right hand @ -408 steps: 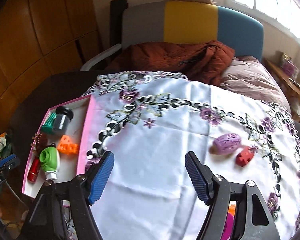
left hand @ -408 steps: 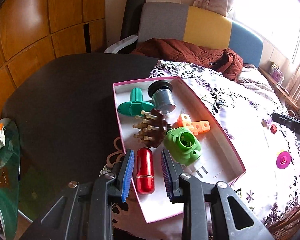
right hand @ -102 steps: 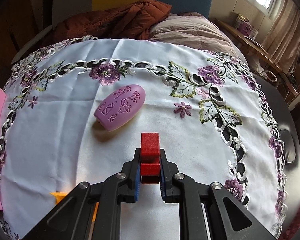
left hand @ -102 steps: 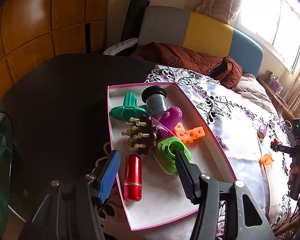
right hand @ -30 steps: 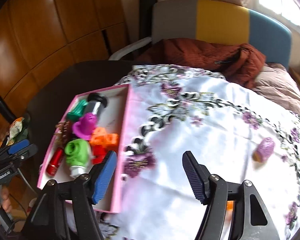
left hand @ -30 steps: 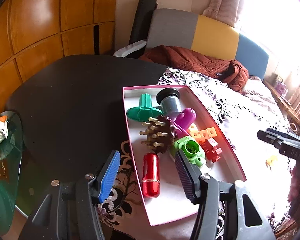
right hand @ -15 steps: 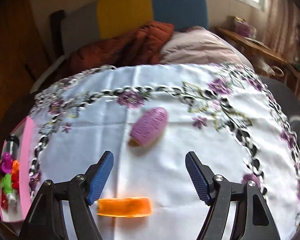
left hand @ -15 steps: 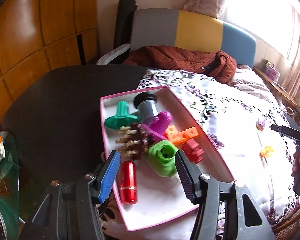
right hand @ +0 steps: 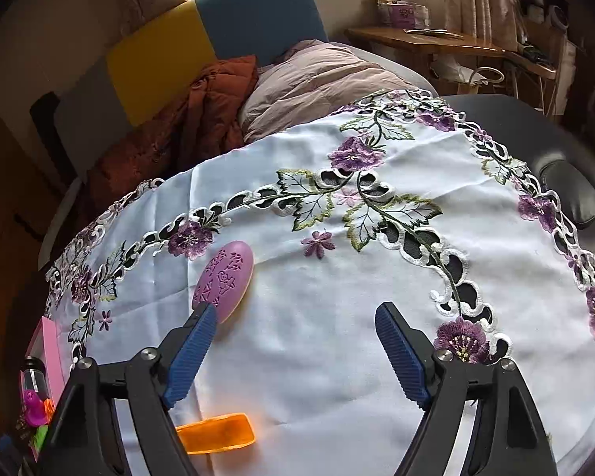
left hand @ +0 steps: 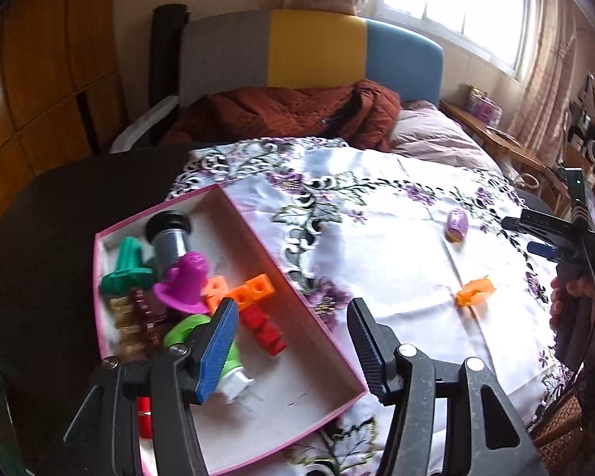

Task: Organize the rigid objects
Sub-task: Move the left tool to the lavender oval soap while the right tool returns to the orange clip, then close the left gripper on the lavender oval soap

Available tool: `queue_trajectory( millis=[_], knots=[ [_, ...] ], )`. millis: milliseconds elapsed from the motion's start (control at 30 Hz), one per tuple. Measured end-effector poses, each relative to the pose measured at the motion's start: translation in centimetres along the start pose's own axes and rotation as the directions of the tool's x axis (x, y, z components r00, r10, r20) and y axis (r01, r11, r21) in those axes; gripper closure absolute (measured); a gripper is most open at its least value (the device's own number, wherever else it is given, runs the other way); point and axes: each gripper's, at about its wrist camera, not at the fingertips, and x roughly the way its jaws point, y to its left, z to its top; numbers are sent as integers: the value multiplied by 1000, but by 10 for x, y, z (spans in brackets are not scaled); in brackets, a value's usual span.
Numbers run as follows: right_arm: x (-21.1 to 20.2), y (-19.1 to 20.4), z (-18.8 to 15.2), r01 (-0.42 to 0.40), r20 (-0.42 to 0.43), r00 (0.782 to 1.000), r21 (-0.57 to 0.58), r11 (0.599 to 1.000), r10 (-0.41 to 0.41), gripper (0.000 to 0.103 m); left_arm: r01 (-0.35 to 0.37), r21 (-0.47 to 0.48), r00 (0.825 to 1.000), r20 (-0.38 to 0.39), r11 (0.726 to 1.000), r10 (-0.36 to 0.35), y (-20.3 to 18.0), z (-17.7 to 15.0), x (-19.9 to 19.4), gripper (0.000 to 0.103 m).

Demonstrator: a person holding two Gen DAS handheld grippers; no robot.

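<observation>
We see the embroidered tablecloth (right hand: 337, 337) carrying the pink box (left hand: 321, 325) of toys at its left edge. Both the left gripper (left hand: 289, 341) and right gripper (right hand: 295, 351) stand wide open, holding nothing. The purple oval piece (right hand: 224, 279) and orange piece (right hand: 218, 432) lie loose on the cloth.

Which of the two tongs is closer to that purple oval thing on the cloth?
The right tongs: the purple oval lies just past their left fingertip. The left tongs hover over the pink box, far across the cloth.

Home bedroom: bed (left hand: 436, 135), curtains (left hand: 543, 63), embroidered tablecloth (right hand: 337, 277).
</observation>
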Motion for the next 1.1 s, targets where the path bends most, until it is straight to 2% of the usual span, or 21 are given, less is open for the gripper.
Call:
queue_trajectory(
  millis=[200,433,567,733,833,967,1100],
  knots=[
    [-1,-12,2,12,-4,1000,64,998,-12,20,77,47,996,-52,996,-74,-36,11,22,45],
    [-10,-28,8,6,37,999,155,988,-12,20,169,126,982,-105,978,-156,-84,29,55,45],
    [-14,-35,10,-4,53,999,196,981,-6,19,225,181,968,-153,957,-198,-114,46,81,45],
    [-17,-43,13,-20,65,998,233,972,4,18,299,290,948,-196,909,-249,-161,67,116,45],
    [-15,-46,14,-28,58,998,247,969,14,18,338,330,932,-249,881,-265,-187,77,141,45],
    [-14,-50,15,-47,52,998,267,963,34,18,351,369,926,-272,861,-262,-212,88,169,45],
    [-13,-54,15,-64,48,997,298,952,52,17,359,384,920,-301,851,-252,-232,97,193,45]
  ],
)
